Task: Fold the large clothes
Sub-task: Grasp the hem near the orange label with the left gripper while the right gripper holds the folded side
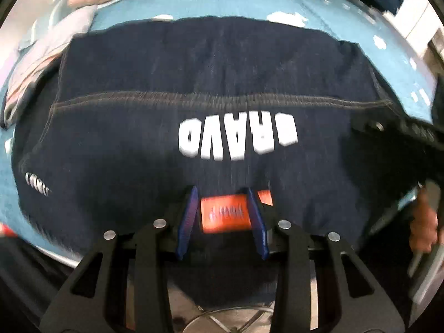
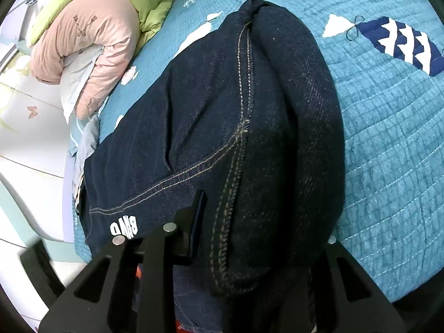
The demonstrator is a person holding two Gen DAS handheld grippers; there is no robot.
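The left gripper (image 1: 223, 216) has its two blue fingers (image 1: 189, 219) spread apart, with an orange patch (image 1: 223, 216) of the dark jeans (image 1: 211, 83) showing in the gap between them; whether the fingertips touch the cloth I cannot tell, as the view is blurred. On the right gripper (image 2: 249, 230) only one blue finger (image 2: 198, 224) shows, pressed against the denim, while a thick fold of the jeans (image 2: 277, 138) drapes over the place where the other finger would be, so the fingers seem clamped on that fold, though I cannot tell for certain. Outward from the fingers, the jeans lie spread across the near part of a teal quilted bedspread (image 2: 388, 138), reaching over its near edge toward the grippers, with tan double-stitched seams and white block lettering (image 1: 238, 136) seen upside down from the left wrist. In the left wrist view the right gripper (image 1: 405, 130) enters at the right edge of the bed, and a hand (image 1: 423, 219) grips its handle. At the far left corner of the bed, well apart from the jeans, lies a bundled pink and green quilt (image 2: 91, 33)
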